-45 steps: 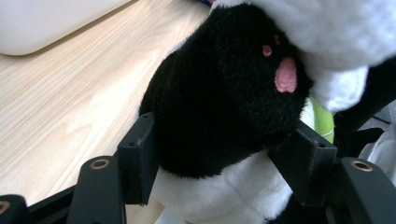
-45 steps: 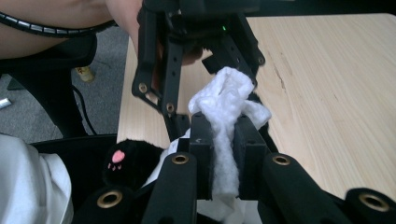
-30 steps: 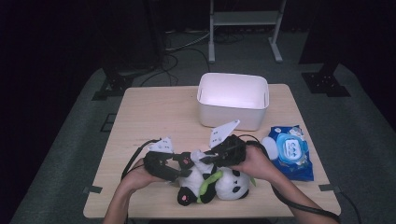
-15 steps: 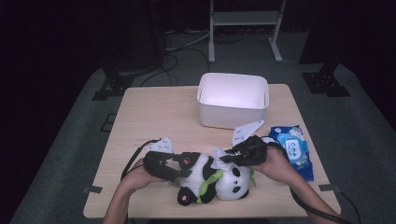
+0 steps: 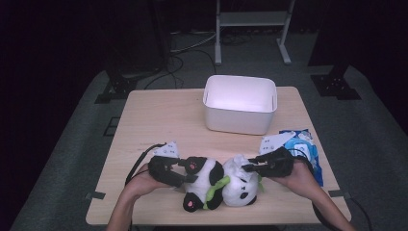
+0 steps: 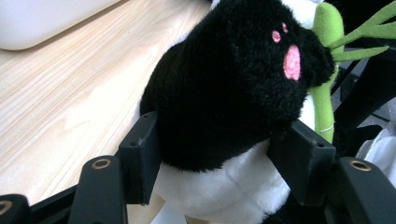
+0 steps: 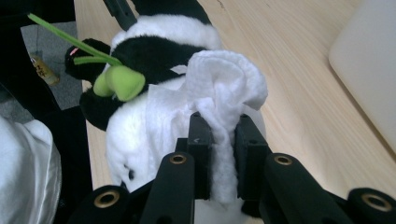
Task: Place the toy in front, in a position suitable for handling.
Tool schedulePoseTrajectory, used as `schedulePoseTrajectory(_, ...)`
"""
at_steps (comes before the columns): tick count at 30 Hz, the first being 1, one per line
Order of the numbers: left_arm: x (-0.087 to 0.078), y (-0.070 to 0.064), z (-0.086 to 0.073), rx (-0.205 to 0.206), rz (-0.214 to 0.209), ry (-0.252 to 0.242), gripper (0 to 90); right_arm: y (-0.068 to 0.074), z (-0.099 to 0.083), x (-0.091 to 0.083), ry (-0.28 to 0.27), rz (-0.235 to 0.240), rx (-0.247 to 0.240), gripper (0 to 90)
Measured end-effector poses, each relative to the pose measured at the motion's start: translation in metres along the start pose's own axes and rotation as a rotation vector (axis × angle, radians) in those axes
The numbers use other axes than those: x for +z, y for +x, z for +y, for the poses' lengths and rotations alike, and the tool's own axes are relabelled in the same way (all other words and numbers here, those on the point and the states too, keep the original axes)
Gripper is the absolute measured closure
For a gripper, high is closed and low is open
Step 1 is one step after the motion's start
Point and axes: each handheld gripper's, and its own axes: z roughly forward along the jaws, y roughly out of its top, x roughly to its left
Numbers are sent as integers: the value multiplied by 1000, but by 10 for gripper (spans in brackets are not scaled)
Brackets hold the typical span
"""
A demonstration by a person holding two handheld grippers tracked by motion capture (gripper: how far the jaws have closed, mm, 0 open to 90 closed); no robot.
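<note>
- While the panda plush point(image 5: 216, 185) lies near the table's point(image 5: 154, 120) six o'clock edge, my left gripper point(image 6: 219, 163) is clamped on its black-and-white limb.
- My right gripper point(image 7: 219, 140), at the panda's three o'clock, pinches a white wipe point(image 7: 224, 88) that rests against the panda's white head.
- At twelve o'clock from the panda stands a white bin point(image 5: 239, 103); a blue wipe pack point(image 5: 302, 147) lies at two o'clock.

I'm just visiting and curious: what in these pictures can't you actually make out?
- Inside of the white bin: high view, glare washes out its floor, so any contents can't be told.
- Print on the blue packet: high view, too small, partly behind the right hand-held gripper.
- Panda face: left gripper view, cut off by the frame.
- Where the wipe touches the panda: right gripper view, hidden under its folds.
</note>
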Motion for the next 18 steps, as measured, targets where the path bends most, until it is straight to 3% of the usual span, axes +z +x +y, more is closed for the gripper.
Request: schedulePoseTrajectory(18,0,1,1,-5,-2,3,367,-6,-50,-10,-45,-14,120,778)
